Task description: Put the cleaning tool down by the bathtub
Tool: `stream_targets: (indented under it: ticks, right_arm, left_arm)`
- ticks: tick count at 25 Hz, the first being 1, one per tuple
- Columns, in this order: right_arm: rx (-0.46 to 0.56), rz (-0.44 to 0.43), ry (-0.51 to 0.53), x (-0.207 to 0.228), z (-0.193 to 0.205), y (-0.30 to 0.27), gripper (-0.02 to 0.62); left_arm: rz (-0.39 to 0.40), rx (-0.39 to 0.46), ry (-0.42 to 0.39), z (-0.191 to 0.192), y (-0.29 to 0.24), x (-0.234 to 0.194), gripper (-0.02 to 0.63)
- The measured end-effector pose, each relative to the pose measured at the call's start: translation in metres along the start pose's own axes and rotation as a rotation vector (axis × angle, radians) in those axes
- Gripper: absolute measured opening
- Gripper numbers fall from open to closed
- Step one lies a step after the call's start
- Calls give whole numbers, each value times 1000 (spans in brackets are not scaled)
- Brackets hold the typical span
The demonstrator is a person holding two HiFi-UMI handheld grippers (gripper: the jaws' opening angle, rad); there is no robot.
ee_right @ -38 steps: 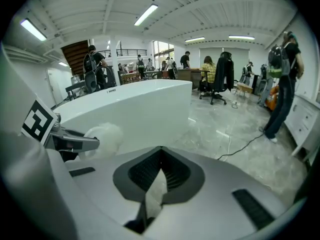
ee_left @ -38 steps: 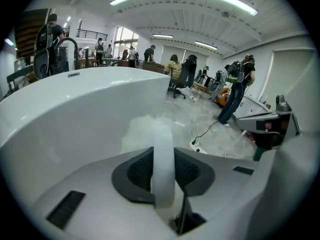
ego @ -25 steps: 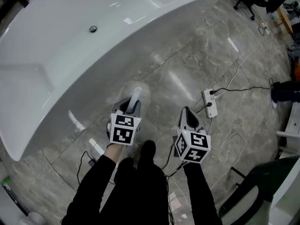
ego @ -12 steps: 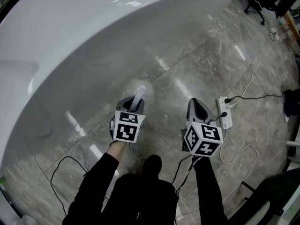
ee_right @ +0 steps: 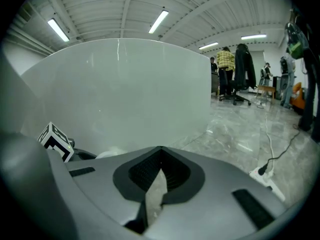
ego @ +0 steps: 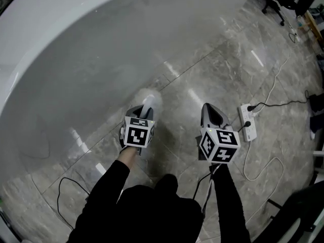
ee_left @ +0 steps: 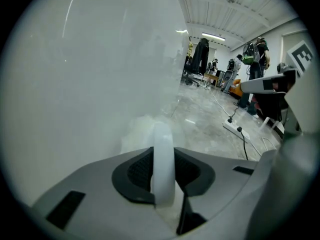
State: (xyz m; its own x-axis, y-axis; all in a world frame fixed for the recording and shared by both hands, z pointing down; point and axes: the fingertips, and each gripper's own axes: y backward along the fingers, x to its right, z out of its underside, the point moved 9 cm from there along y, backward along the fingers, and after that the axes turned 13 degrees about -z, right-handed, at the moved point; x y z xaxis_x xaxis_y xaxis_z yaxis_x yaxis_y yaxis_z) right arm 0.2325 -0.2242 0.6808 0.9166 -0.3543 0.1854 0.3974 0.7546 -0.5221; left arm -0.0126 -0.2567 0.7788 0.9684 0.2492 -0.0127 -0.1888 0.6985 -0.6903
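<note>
The cleaning tool (ego: 148, 99) is white, with a slim handle (ee_left: 163, 156) and a fluffy head (ee_left: 139, 132). My left gripper (ego: 144, 112) is shut on that handle, and the head points at the foot of the white bathtub (ego: 86, 54), low over the grey marble floor. The tub's curved outer wall (ee_left: 75, 84) fills the left gripper view. My right gripper (ego: 208, 109) hangs to the right, jaws together with nothing held. In the right gripper view (ee_right: 160, 153) the tub wall (ee_right: 125, 94) stands ahead and the left gripper's marker cube (ee_right: 55, 138) shows at the left.
A white power strip (ego: 248, 121) with black plugs lies on the floor to the right, with cables trailing from it. A black cable (ego: 66, 184) loops at the lower left. Chairs and people stand far back in the room (ee_right: 227, 76).
The view has dropped nearer to the bathtub, whose outer wall now fills the upper left. Both grippers keep their spacing, and the left one still holds the tool.
</note>
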Motion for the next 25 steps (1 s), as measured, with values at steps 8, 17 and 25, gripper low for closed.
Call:
stream_targets:
  ticks: [8,17,25]
  right_arm:
    - [-12,-12,12,7,30,-17,0]
    - [-22,-25,21,9,39,-28,0]
    - [-21,-33,12,4,46,-39,0]
  left_arm:
    - [-3,-25,-8,19,-31,2,95]
    - [-16,-74,-22,24,-59,4,95]
    - [-15,-108,-58,19,-82,7,95]
